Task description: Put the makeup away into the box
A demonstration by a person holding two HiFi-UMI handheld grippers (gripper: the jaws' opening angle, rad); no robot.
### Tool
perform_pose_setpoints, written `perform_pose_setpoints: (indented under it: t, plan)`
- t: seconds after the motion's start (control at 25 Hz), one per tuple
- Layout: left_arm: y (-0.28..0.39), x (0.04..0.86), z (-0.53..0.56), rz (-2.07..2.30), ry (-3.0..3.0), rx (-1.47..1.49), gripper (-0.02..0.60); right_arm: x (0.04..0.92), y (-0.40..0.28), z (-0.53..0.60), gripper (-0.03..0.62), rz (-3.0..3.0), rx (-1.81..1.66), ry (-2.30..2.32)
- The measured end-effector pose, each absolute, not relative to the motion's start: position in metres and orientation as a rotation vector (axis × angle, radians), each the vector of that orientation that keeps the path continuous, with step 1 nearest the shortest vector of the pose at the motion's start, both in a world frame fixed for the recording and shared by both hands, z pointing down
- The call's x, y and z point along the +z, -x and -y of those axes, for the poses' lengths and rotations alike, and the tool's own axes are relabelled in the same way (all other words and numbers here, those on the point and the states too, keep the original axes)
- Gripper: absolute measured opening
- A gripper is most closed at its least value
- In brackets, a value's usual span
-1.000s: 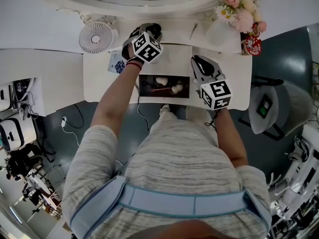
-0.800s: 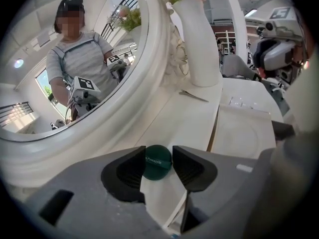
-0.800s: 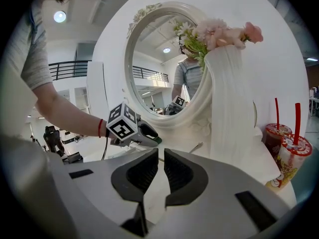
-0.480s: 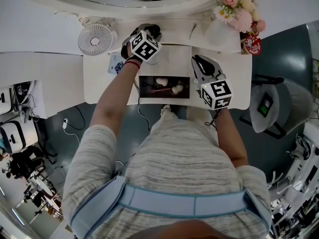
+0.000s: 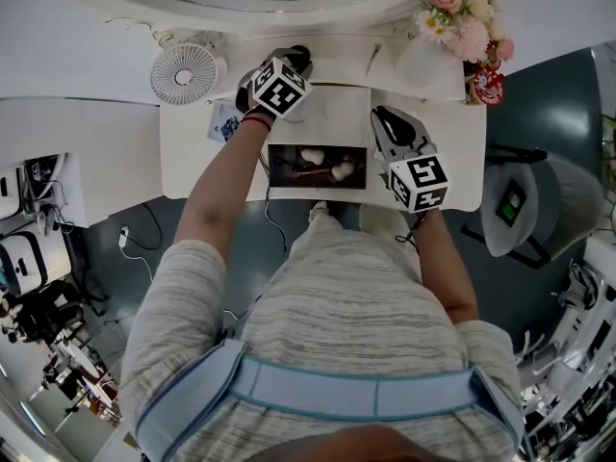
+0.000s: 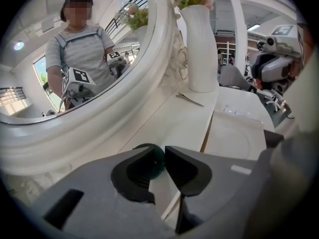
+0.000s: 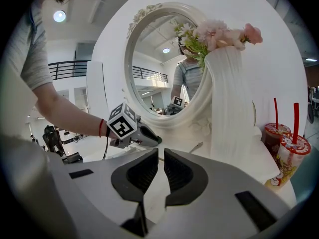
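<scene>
Left arm: reaches to upper centre of the head view. The left gripper (image 6: 160,152) tips down at the back of the glossy white table (image 5: 192,152), beneath the moulded white mirror frame (image 6: 75,143). Its grey jaws have just been closing and now clamp a small dark green round makeup item (image 6: 157,166).

Right arm: forearm bent at centre right. The right gripper (image 7: 160,158) has ribbed pads drawn almost together, with nothing between them.

Box (image 5: 281,162): rectangular, dark-lined, lower centre of the table.
</scene>
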State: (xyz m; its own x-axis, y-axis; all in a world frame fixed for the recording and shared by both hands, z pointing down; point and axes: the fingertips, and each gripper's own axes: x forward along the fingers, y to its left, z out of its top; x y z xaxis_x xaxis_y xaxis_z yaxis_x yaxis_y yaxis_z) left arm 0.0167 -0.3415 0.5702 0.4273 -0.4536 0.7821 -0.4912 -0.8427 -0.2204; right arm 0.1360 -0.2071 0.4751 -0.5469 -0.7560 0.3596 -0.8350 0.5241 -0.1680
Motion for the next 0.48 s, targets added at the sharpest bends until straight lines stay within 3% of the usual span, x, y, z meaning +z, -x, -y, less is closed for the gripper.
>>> perform_pose_setpoints:
  t: [0.48]
  plan:
    - [-0.0151,0.5670,0.3427,0.866,-2.612,1.390,0.025,0.4744,-0.1411,0.2024,0.014,2.515,0.468,-1.356]
